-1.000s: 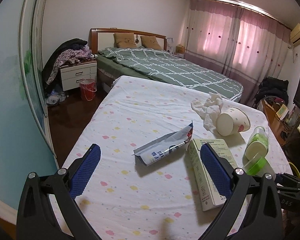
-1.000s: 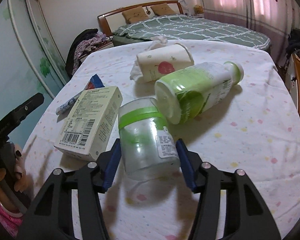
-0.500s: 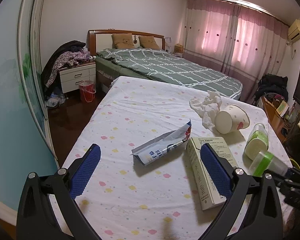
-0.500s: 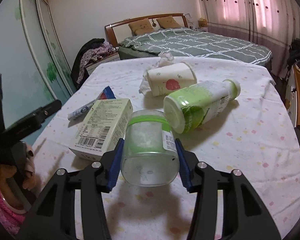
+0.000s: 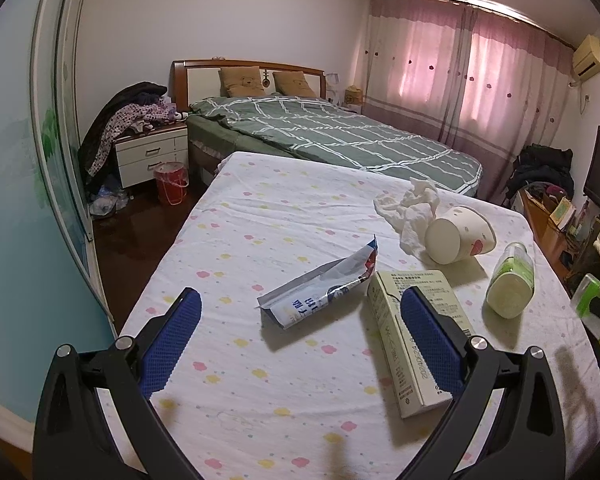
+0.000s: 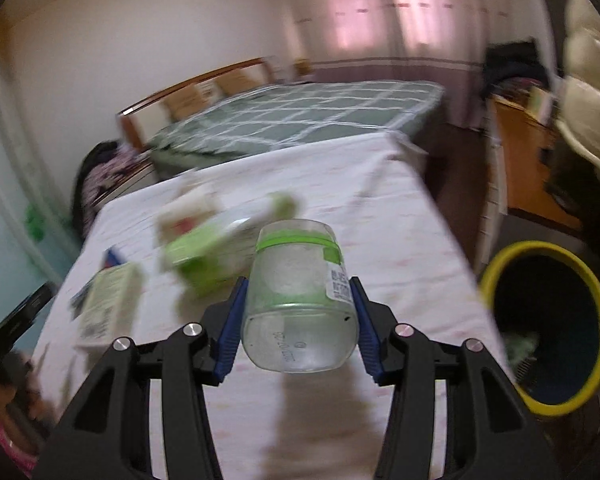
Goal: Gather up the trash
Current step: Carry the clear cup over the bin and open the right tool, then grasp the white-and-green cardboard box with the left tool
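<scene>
The right gripper (image 6: pixel 298 322) has its blue pads clamped on the sides of a clear plastic jar (image 6: pixel 298 300), carried above the tablecloth (image 6: pixel 380 200) with its base toward the camera. The jar is see-through and looks empty, with a green band round its upper end, a green strip down one side and a small white printed label near the right pad; faint printing shows on its base. Just off to the right of that gripper and lower down stands a dark bin with a yellow rim (image 6: pixel 548 324), its mouth open toward the camera. Ahead and to the left of the held jar the rest of the litter is blurred: a green-labelled bottle (image 6: pixel 216 256) and a pale carton (image 6: pixel 108 304). The left gripper (image 5: pixel 300 330) hangs wide open over the table, holding nothing; a torn foil wrapper (image 5: pixel 320 294) lies just ahead between its fingers, the carton partly under its right pad, and farther ahead to the right a paper cup (image 5: pixel 458 234) on its side and crumpled tissue (image 5: pixel 410 208).
</scene>
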Demonstrator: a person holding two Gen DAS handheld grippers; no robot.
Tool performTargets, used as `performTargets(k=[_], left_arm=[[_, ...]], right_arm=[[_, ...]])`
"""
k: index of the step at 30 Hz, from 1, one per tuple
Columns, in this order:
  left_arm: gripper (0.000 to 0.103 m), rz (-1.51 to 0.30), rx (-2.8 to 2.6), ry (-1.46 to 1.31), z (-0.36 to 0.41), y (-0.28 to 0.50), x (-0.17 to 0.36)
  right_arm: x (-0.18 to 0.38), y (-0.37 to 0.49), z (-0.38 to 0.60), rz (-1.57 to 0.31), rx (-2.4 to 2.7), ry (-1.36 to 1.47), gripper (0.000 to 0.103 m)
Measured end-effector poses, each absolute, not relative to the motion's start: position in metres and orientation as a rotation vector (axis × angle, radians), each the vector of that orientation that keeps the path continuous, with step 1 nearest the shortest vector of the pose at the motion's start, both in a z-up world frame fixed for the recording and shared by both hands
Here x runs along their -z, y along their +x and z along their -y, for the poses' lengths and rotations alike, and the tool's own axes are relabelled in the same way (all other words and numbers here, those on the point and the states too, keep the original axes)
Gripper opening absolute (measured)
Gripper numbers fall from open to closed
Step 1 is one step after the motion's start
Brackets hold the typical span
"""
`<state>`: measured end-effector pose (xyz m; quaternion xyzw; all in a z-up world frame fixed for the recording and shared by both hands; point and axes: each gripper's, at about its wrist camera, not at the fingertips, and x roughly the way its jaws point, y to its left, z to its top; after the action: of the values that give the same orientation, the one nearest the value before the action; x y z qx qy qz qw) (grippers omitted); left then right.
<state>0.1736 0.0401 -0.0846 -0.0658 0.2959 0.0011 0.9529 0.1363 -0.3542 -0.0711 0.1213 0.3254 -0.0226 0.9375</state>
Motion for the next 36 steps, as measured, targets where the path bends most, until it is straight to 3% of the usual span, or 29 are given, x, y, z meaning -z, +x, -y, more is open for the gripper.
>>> performTargets(k=[14,28,33,36], left_arm=[[0.098,-0.609,0.005,-0.133,-0.039,0.174,0.086],[0.098,-0.612,0.011,-0.129,-0.039,0.175,0.087],[0.098,-0.615,0.016,-0.126,-0.037,0.176,0.087],[0.098,-0.615,0.019,-0.124,-0.037,0.176,0.088]], right_arm=[[0.100,0.122,0.482,-0.655,0.539,0.419,0.048],[0.113,0.111,0.513,-0.652,0.687,0.473,0.048],[0.110,0.112,0.510,-0.650,0.711,0.454,0.068],[0.110,0.113,0.509,-0.656,0.713,0.450,0.072]])
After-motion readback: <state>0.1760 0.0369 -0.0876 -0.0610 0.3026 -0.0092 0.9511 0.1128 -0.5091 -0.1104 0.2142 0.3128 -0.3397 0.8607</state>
